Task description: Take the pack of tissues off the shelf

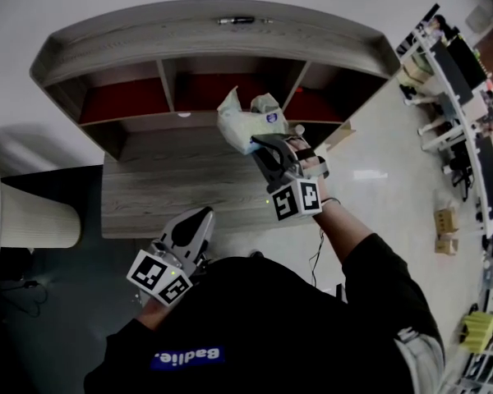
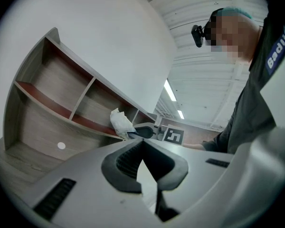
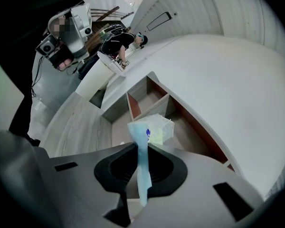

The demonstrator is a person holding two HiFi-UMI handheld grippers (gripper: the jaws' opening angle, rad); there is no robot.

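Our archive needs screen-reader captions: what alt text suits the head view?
The right gripper holds a pack of tissues by its wrapper before a wooden shelf; the left gripper, shut and empty, sits near the person's body.

We see a grey wooden shelf with three red-lined compartments atop a matching desk; a small dark object lies on the shelf's top board.

Head view looks steeply down; all three views share the shelf.
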